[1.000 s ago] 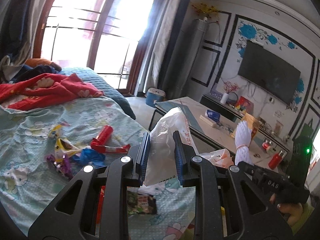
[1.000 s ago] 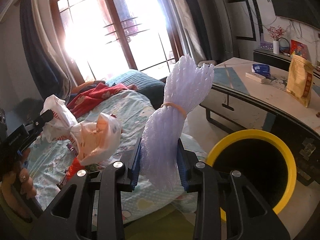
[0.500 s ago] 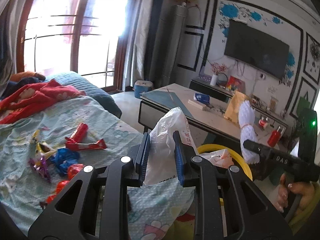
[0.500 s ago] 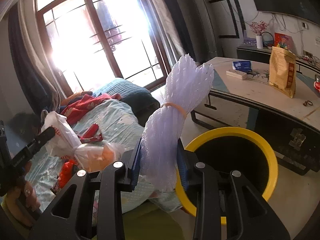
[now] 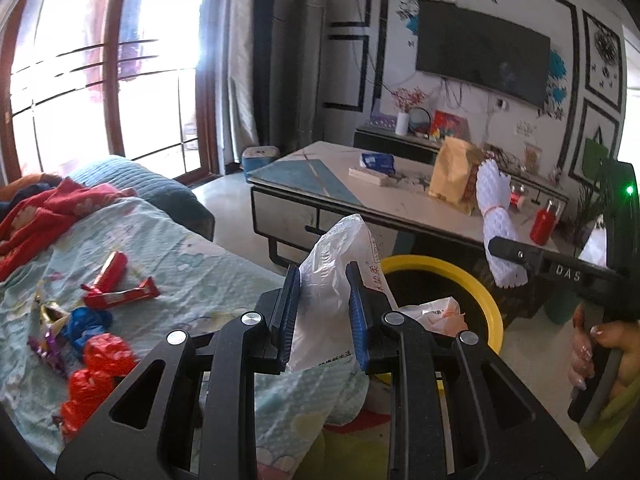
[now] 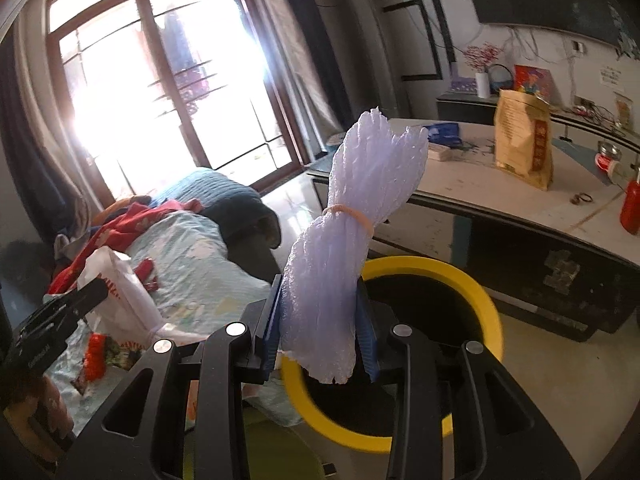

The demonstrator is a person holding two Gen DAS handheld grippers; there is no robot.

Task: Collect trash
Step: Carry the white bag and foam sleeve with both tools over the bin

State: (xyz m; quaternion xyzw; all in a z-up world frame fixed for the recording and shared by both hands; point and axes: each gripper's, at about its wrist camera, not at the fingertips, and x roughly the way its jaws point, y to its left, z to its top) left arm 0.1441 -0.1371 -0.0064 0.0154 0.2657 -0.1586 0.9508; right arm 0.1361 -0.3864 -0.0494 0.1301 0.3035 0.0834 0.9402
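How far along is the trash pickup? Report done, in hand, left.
Done: nothing visibly lies in the yellow bin yet. In hand: the left gripper clamps a white plastic bag; the right gripper clamps a foam net bundle near the bin. Left: red wrappers and other scraps on the bed sheet.

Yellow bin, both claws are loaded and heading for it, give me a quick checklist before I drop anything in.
1. Left claw pinches the white bag: ok.
2. Right claw pinches the foam bundle: ok.
3. Bin mouth open and unblocked: ok.
4. Foam bundle over the bin mouth: ok by the right wrist view, its lower end hangs at the rim.
5. White bag over the bin mouth: not ok, it is at the sofa edge beside the rim.
6. Room inside the bin: cannot tell, the inside is dark.
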